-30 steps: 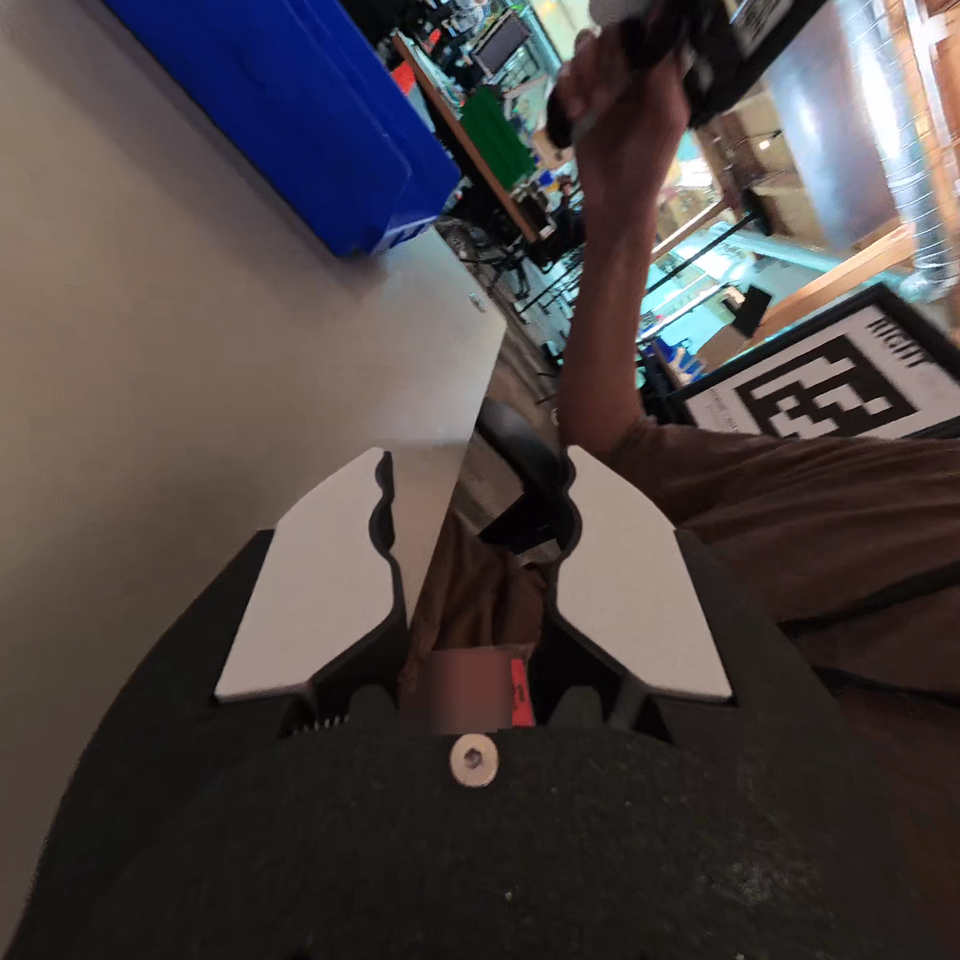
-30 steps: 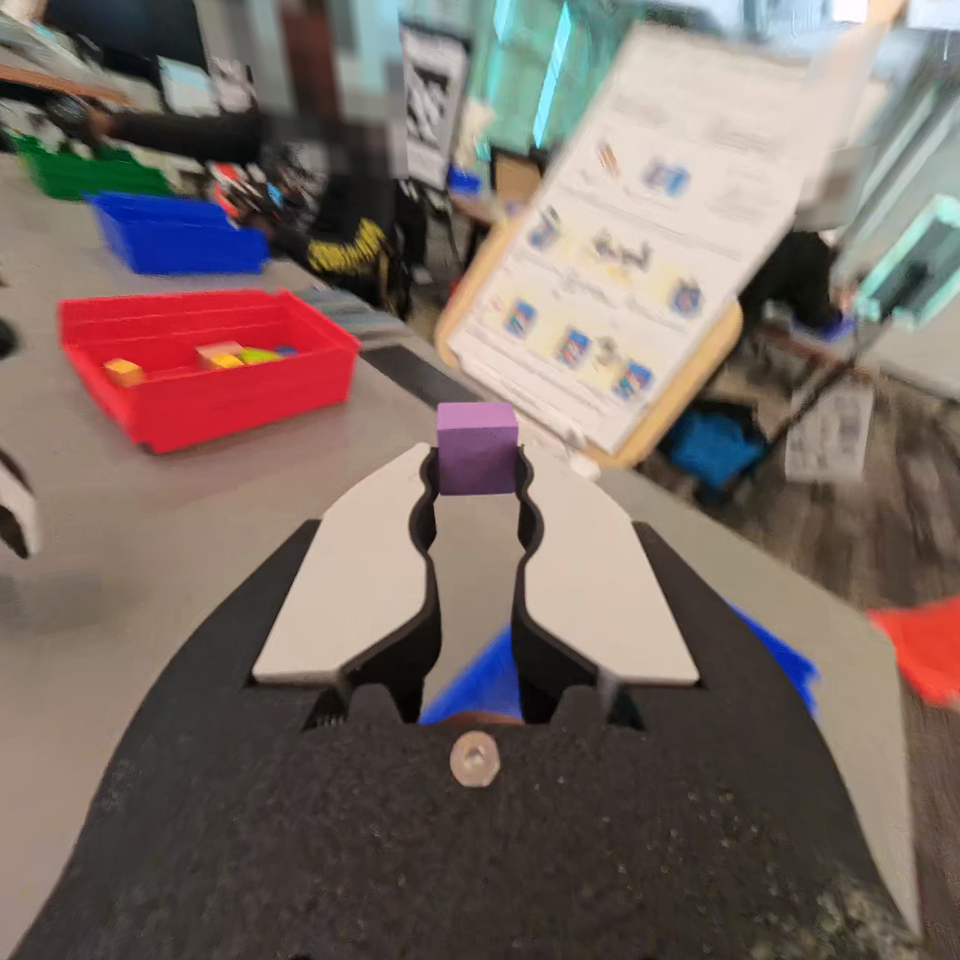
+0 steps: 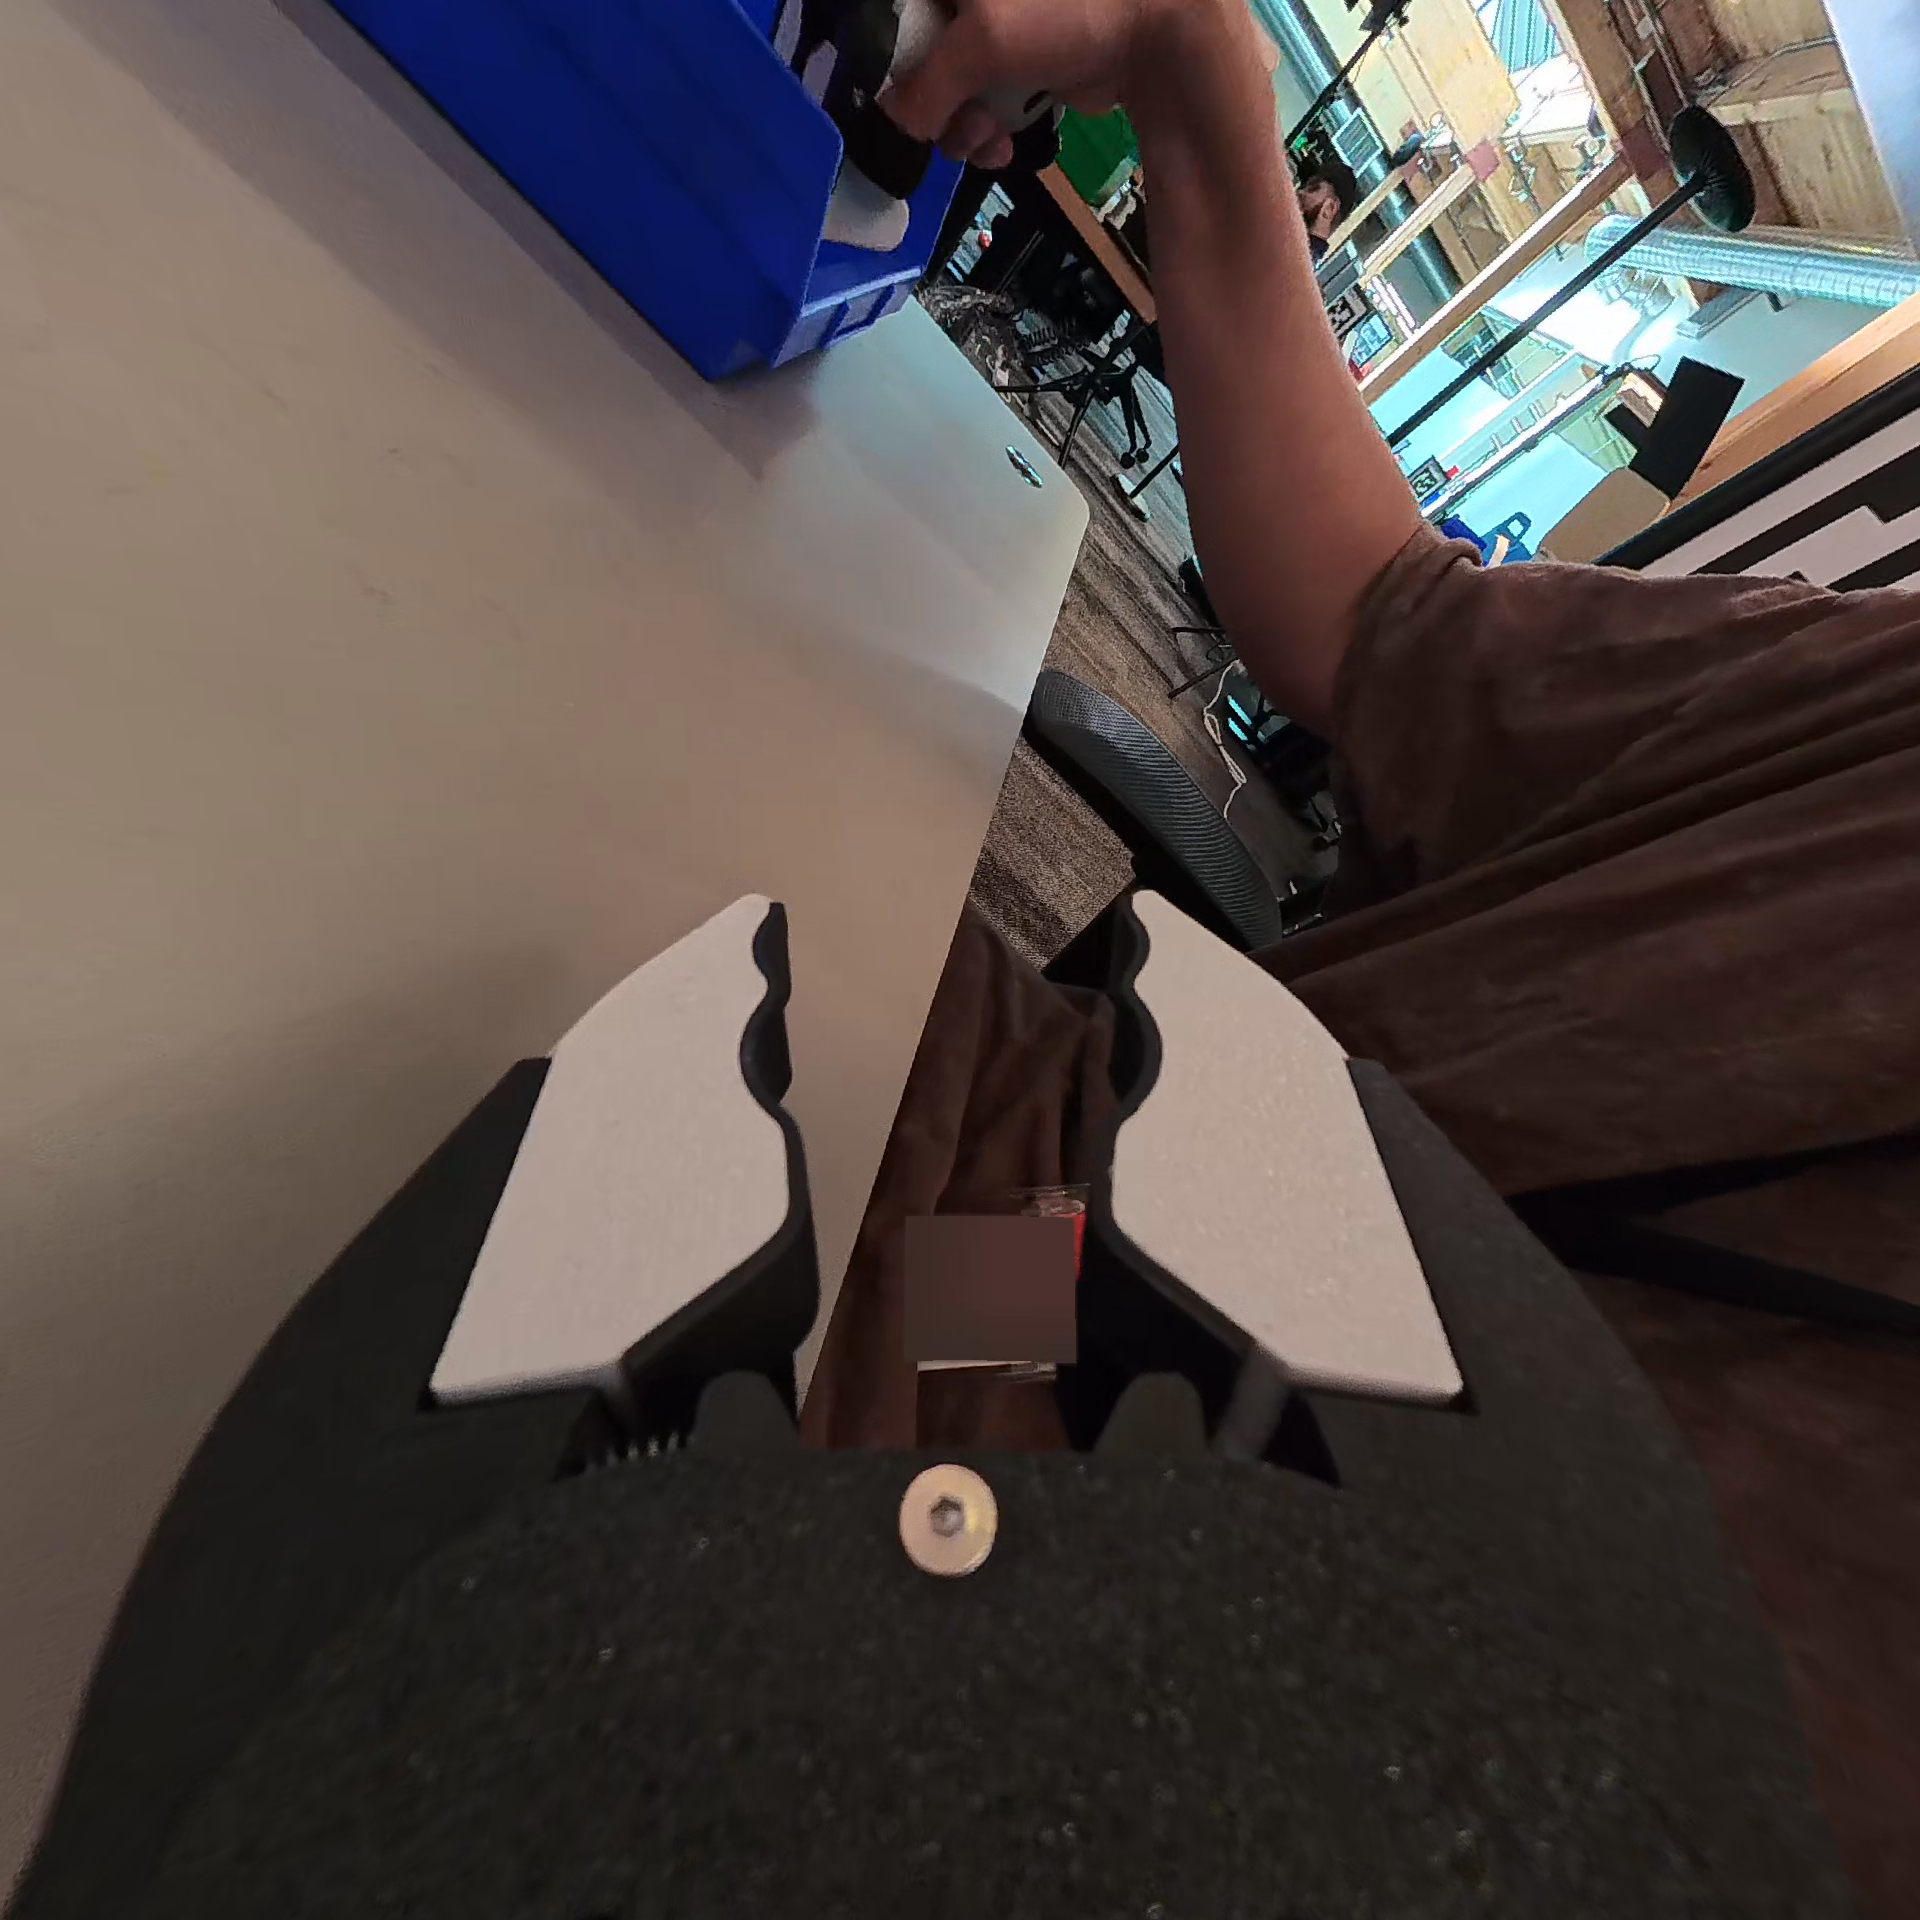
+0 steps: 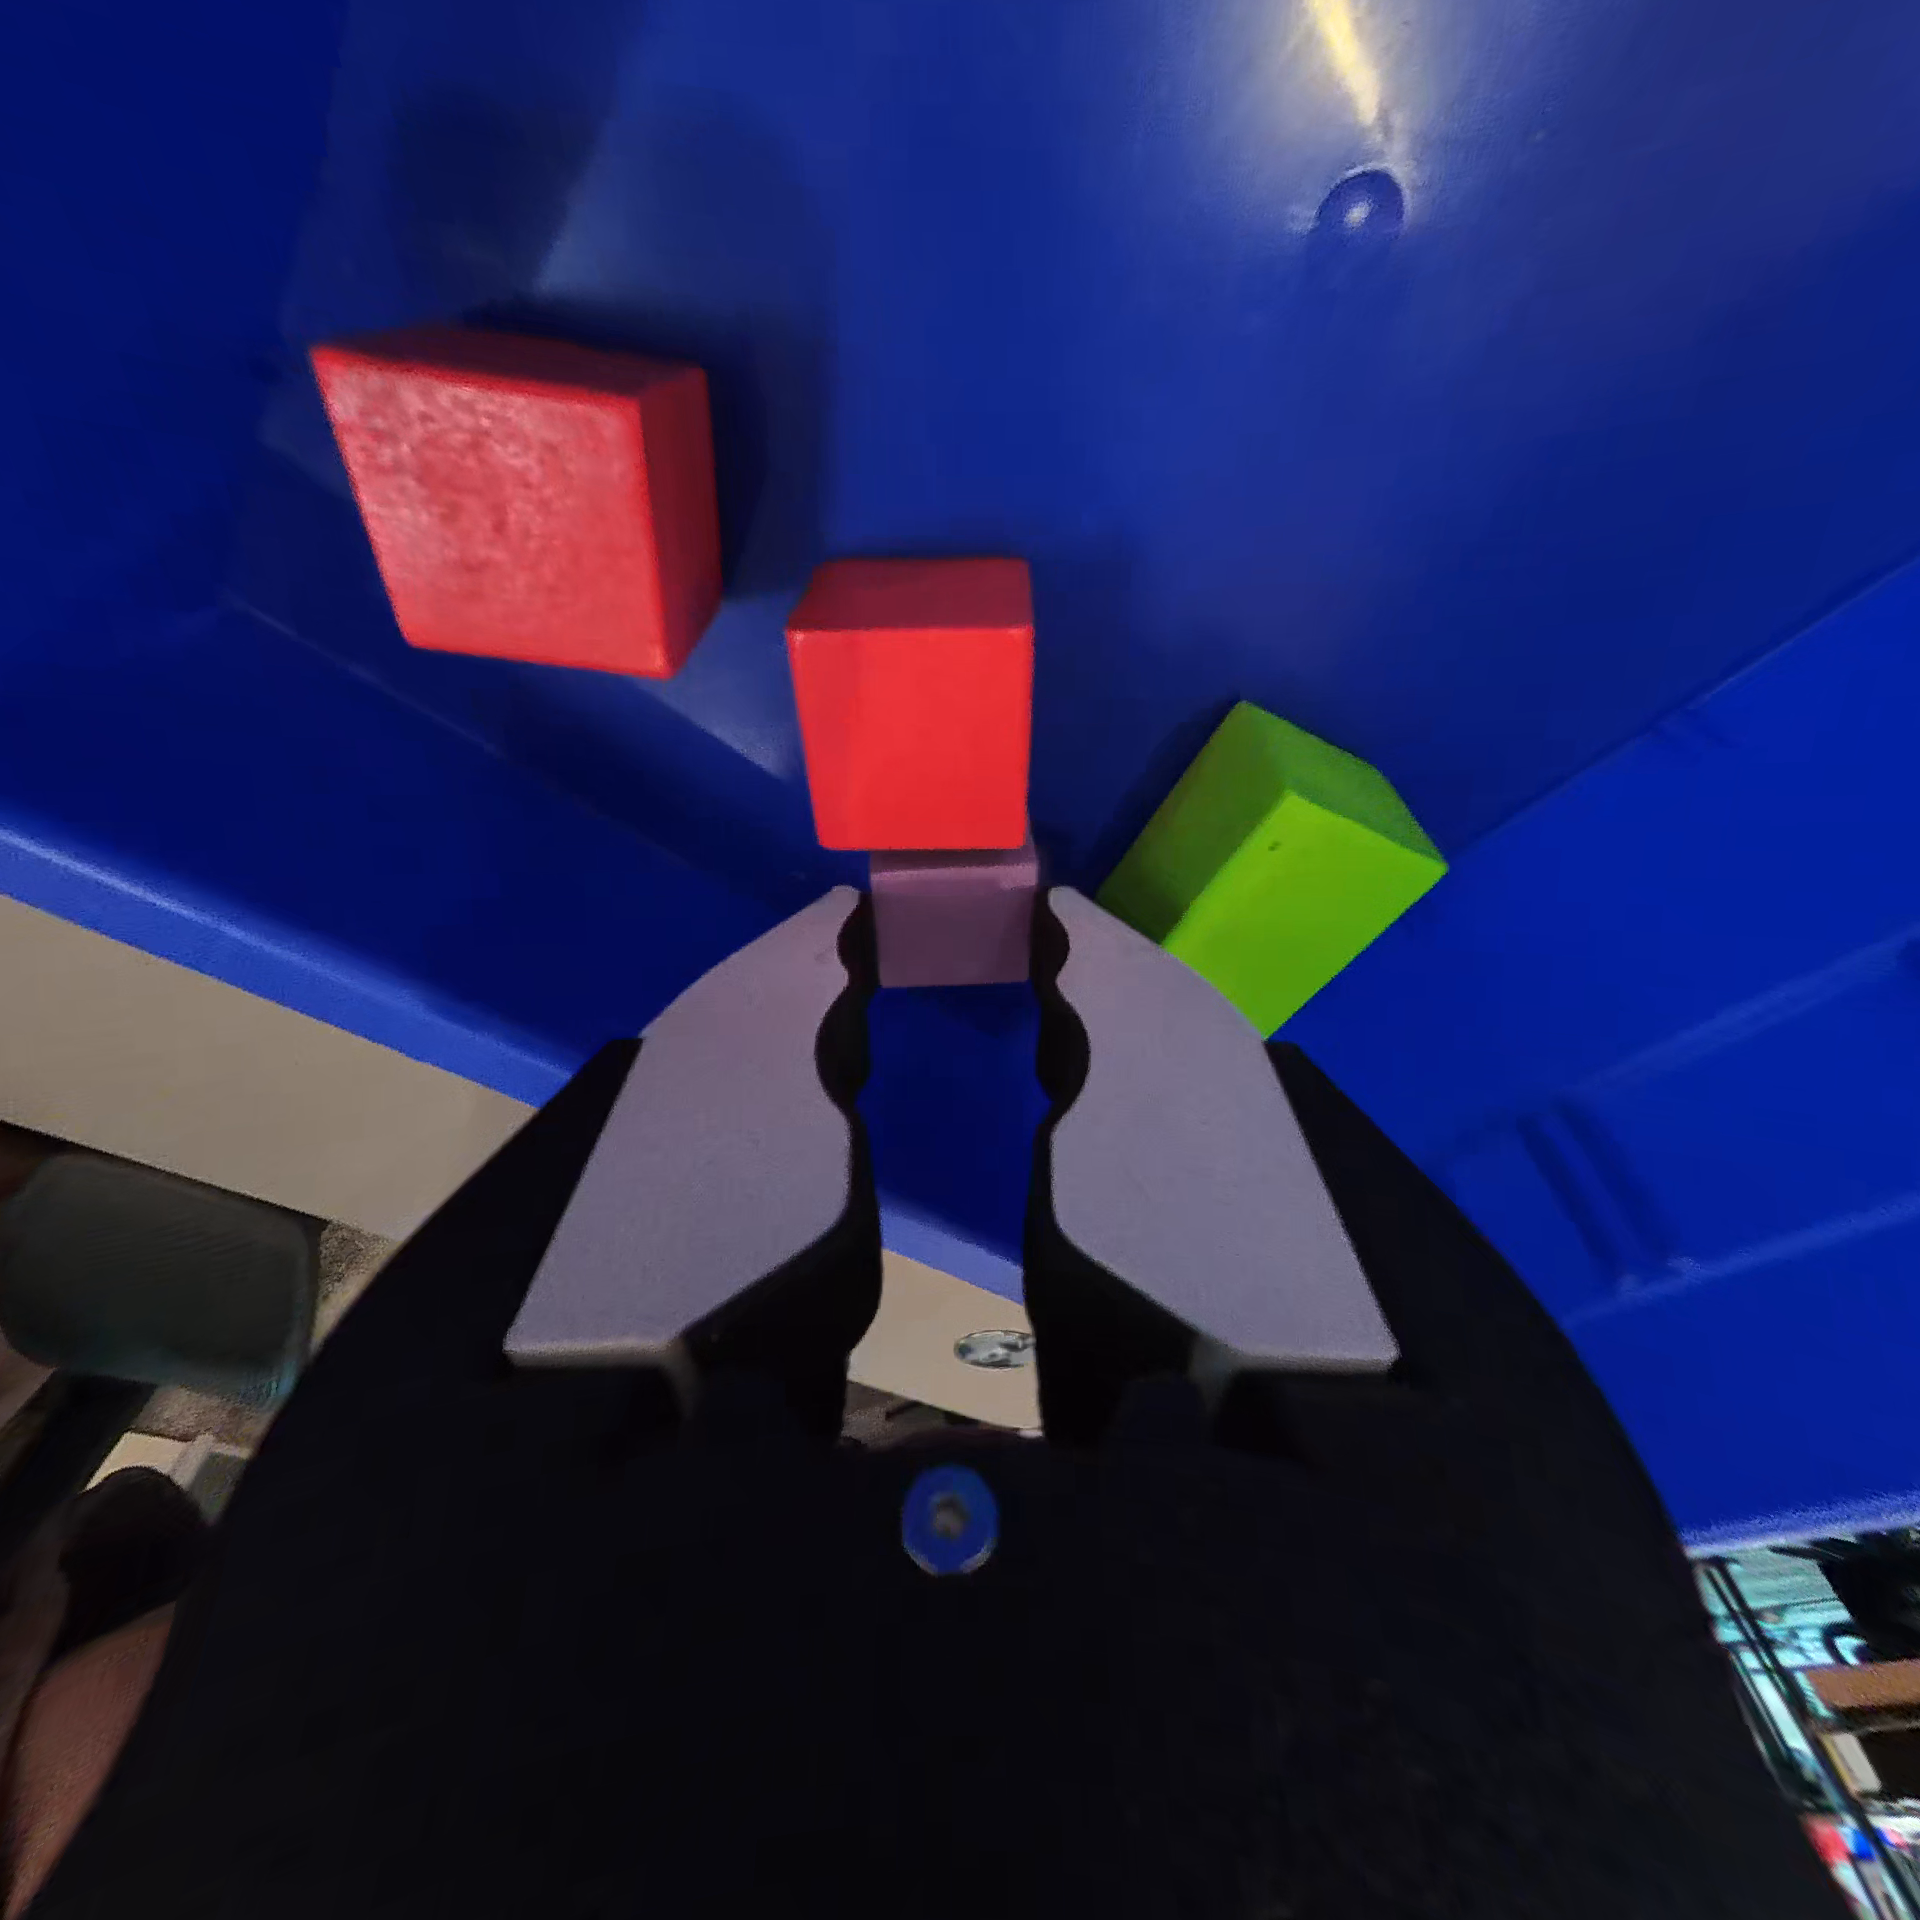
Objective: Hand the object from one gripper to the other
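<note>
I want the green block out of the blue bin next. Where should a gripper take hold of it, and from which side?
Probably from above, across the green wooden block's two long flat faces near its middle. It lies tilted in the corner of the blue plastic bin, its far end against the wall, so the open side faces the small red cube.

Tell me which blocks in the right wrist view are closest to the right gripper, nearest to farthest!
1. Purple block: clamped between the jaws of the right gripper.
2. Small red block: just beyond the purple one.
3. Green block: to the right, too close to call against the small red one.
4. Big red block: farthest, up left.
</note>
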Motion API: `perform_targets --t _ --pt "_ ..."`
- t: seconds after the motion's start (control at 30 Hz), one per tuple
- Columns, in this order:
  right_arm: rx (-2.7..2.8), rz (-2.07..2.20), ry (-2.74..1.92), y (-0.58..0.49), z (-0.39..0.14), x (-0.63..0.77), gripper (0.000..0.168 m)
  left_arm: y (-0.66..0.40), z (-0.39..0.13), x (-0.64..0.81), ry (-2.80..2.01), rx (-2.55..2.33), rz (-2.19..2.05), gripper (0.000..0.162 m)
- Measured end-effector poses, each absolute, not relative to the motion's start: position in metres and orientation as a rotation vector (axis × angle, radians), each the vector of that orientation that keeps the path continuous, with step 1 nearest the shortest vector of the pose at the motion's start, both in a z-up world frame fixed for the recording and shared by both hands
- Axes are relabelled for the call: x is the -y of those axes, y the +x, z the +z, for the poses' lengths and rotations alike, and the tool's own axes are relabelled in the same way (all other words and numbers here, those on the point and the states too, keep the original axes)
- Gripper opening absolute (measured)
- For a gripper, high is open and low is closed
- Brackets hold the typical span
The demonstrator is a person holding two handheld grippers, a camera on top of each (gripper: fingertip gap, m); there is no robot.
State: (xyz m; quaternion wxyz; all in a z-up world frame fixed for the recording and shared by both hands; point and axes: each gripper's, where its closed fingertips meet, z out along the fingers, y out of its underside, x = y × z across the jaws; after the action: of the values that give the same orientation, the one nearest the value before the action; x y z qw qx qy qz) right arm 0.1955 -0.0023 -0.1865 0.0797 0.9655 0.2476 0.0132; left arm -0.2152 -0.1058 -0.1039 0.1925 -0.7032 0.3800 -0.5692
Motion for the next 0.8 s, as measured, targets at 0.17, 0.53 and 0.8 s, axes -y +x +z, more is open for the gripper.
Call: perform_targets --t 0.17,0.53,0.8 --pt "-0.757 0.065 2.923 0.197 -0.169 0.009 0.048 -0.215 -0.106 0.105 -1.985 -1.066 -1.599 0.059" --pt "-0.791 -0.281 4.257 0.072 -0.01 0.009 0.043 -0.22 -0.113 0.097 -2.01 -1.096 -1.485 0.06" --pt "-0.297 -0.679 4.441 0.029 -0.093 0.055 0.053 -0.225 -0.125 0.09 -2.032 -1.138 -1.332 0.059"
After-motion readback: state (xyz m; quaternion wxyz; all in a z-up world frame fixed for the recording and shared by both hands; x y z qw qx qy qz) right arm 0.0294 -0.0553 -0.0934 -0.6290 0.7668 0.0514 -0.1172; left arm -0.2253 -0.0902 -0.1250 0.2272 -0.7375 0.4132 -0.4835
